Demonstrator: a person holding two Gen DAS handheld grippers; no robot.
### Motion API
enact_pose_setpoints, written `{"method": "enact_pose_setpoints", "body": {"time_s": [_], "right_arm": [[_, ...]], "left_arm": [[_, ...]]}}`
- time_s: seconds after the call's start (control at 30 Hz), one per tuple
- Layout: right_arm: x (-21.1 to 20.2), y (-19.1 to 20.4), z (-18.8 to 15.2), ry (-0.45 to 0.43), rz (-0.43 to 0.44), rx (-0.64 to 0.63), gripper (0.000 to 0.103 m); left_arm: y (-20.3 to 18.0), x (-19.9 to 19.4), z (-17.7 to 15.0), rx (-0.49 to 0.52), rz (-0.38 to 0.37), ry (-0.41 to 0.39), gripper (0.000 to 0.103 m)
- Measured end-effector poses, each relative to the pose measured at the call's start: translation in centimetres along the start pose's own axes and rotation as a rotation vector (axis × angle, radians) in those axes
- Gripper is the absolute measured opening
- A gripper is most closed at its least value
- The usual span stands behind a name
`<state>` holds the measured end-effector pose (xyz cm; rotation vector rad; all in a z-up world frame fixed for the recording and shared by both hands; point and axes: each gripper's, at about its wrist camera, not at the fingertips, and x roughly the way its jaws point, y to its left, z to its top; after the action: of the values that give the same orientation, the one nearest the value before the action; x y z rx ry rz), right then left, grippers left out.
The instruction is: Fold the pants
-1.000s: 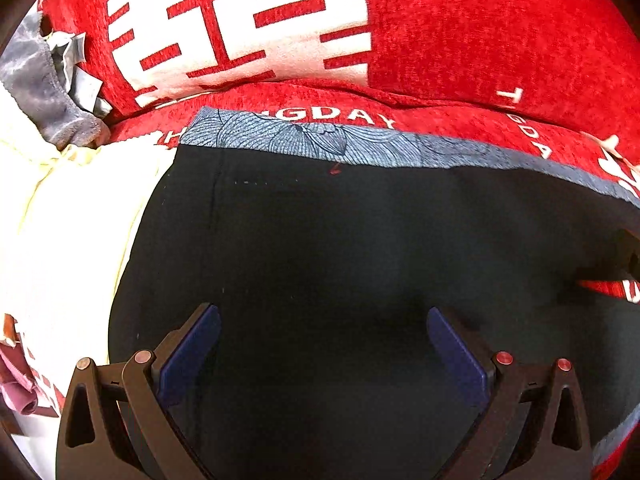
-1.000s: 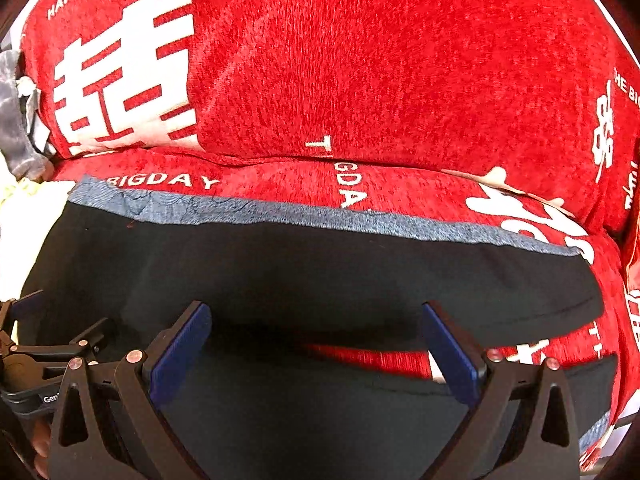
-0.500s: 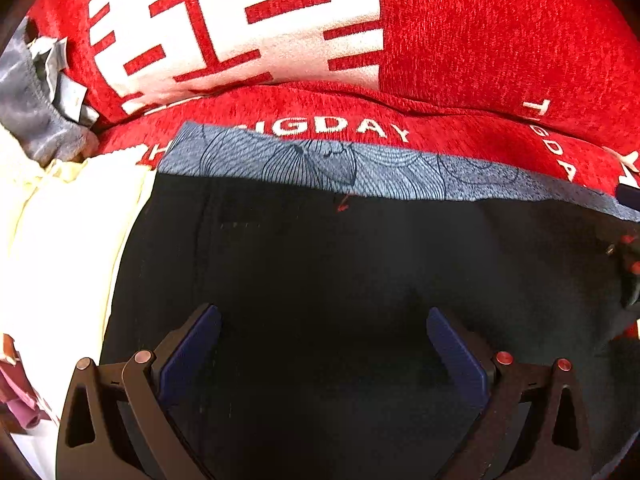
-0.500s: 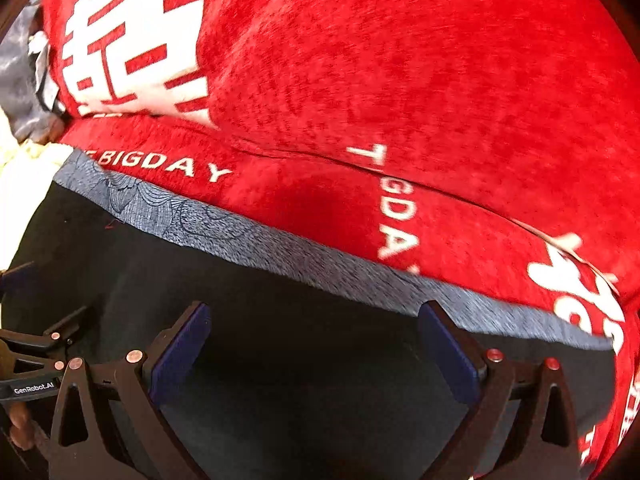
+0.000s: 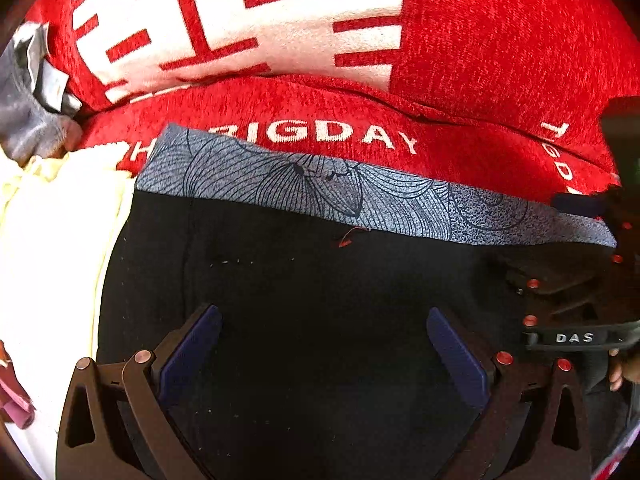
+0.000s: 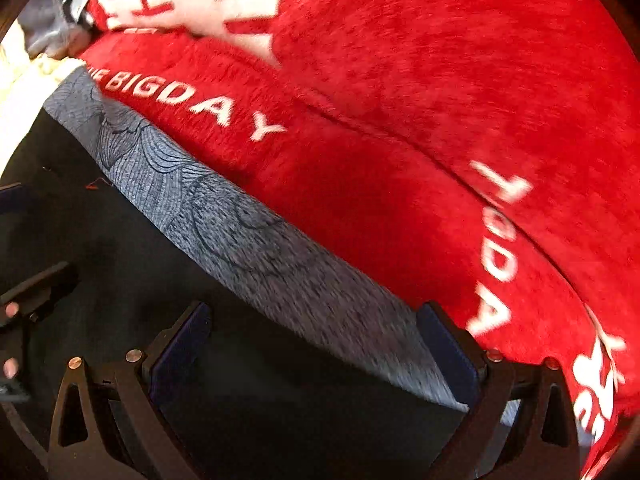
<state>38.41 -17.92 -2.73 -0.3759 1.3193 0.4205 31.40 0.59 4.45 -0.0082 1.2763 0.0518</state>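
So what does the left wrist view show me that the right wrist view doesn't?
Left wrist only: the pants' left edge beside the pale yellow cloth, a maroon item at the lower left, and the right gripper's side, labelled DAS.

Right wrist only: the patterned grey waistband's right end, reaching the right gripper.

Both: black pants, the red BIGDAY cushions, a small red thread, and the left gripper open over black fabric like the right.

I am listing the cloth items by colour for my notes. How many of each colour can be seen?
Black with grey band: 1, pants
Red: 1, blanket
Pale yellow: 1, cloth
Grey: 1, cloth
Maroon: 1, cloth
Total: 5
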Motion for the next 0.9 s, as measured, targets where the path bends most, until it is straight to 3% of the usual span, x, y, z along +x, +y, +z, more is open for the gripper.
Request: {"method": "enact_pose_setpoints", "body": {"time_s": [0.07,0.13,0.2,0.27,0.47,0.67,0.83,0.87,0.9], "right_arm": [[0.3,0.4,0.4,0.019,0.025,-0.031,0.1],[-0.2,1.2,0.6,0.01,0.059,-0.084,0.084],[-1.1,2.4,0.6,-0.004,0.083,-0.13,0.037],[-1.7,3.4,0.4,-0.004,0.071,-0.15,0.022],[-6.4,5.1,-2.7,-0.169,0.068,-0.095,0.016],[-10.3,9.2,-7.9,-0.296,-0.143,-0.171,0.016],[-10.4,10.3,-8.8,-0.328,-0.223,-0.161,0.016],[-10.8,10.3,-9.2,-0.331,-0.229,-0.159,0.016],[-10.8,10.4,-9.2,-0.336,-0.24,-0.158,0.015]], "left_arm": [[0.3,-0.1,0.1,-0.011,-0.018,0.008,0.103],[0.6,-0.2,0.4,-0.029,-0.042,0.018,0.103],[1.0,-0.4,0.9,-0.061,-0.071,0.024,0.103],[1.6,-0.8,1.4,-0.106,-0.121,0.02,0.103],[3.0,-2.1,2.9,-0.264,-0.219,0.006,0.103],[2.0,-2.4,4.4,-0.318,-0.283,0.016,0.103],[0.6,1.3,5.2,-0.308,-0.194,0.122,0.103],[0.4,1.6,5.1,-0.305,-0.178,0.124,0.091],[0.3,1.9,5.0,-0.294,-0.158,0.131,0.063]]}}
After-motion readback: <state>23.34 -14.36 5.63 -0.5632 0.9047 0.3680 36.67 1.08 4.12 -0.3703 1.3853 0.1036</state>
